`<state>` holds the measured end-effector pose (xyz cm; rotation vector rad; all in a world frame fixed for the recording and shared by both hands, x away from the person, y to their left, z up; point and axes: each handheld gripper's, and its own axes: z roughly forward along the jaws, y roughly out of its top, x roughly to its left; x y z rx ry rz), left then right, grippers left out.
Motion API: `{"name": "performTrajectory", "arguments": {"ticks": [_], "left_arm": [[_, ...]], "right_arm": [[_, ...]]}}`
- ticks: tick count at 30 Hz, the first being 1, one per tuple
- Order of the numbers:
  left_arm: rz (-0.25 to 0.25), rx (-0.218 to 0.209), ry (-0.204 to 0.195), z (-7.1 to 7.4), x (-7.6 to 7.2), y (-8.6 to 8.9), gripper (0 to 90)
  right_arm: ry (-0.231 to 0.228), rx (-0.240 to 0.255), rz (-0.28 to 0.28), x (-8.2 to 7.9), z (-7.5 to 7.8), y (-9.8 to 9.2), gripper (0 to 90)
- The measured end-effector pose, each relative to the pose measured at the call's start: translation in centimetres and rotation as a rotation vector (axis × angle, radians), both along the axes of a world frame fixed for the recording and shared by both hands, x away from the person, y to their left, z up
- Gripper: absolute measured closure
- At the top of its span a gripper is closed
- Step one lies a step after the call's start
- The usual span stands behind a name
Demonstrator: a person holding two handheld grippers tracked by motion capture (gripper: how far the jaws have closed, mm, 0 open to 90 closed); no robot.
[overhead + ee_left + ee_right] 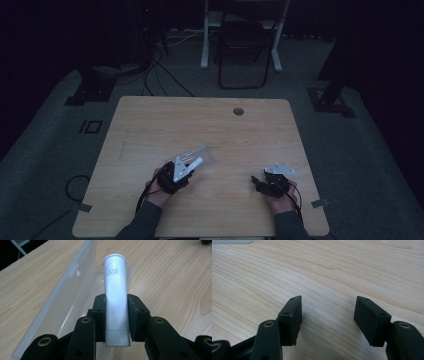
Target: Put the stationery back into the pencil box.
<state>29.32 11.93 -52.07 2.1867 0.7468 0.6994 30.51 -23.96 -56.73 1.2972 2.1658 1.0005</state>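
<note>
My left gripper is shut on a white tube, whose far end has a rim and some small print. The tube hangs over the open mouth of a long clear plastic box lying on the wooden table. In the high view the left gripper sits at the table's front left, with the white tube pointing toward the clear box. My right gripper stands open just above the bare wood, nothing between its jaws. It is at the front right in the high view.
A round cable hole sits near the table's far edge. Beyond the table stand a dark folding chair and white frame legs. Cables run over the grey floor. The room is dim.
</note>
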Motion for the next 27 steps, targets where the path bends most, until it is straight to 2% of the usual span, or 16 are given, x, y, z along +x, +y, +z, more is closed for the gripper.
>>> {"name": "performTrajectory", "arguments": {"ticks": [21, 27], "left_arm": [[0.032, 0.020, -0.001, -0.9, 1.1, 0.0, 70.7], [0.038, 0.036, -0.012, -1.1, 1.1, -0.1, 70.7]], "right_arm": [[-0.001, 0.000, 0.001, 0.0, 0.0, 0.0, 39.2], [-0.001, -0.001, 0.001, 0.0, 0.0, 0.0, 39.2]]}}
